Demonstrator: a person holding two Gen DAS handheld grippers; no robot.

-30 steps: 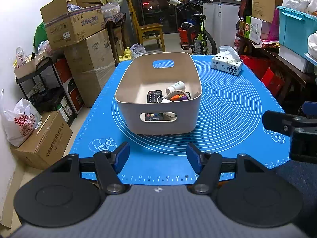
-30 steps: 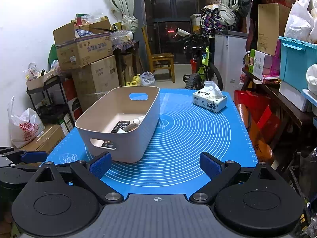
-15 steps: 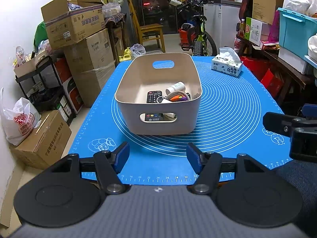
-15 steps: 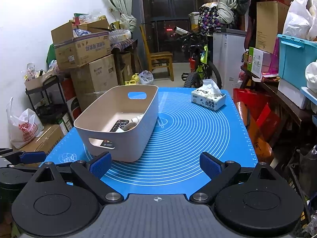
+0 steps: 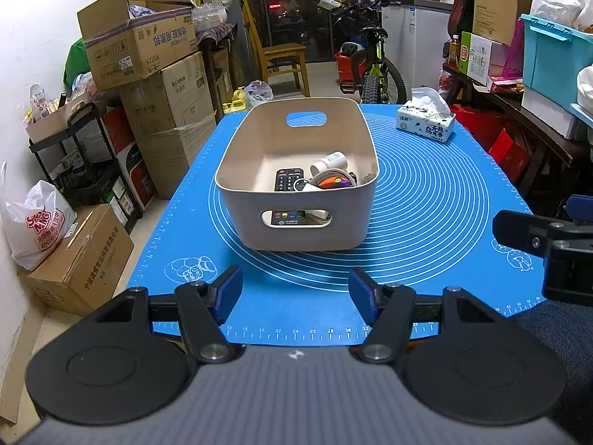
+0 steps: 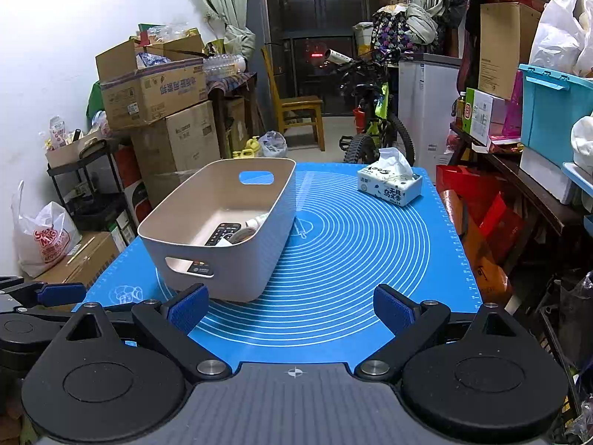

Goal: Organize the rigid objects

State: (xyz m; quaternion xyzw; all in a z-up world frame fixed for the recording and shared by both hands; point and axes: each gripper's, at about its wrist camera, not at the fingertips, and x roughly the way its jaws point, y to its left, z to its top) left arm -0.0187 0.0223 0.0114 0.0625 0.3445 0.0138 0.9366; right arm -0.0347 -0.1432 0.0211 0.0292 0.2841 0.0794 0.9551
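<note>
Across the middle of both views spreads a blue silicone mat printed with white concentric rings, covering the bench. At the centre of the left wrist view, left of centre in the right wrist view, a beige rectangular plastic bin with cut-out handles stands upright on the mat. Toward the upper right of the mat sits a white tissue pack, well apart from the bin. Inside the bin, at its near end, lie a black remote control, a small white bottle on its side, and a round orange-and-purple item that is hard to make out. Along the lower edge of each view, the left claw and the right claw hover over the mat's near edge, their blue-padded jaws apart with nothing between them.
</note>
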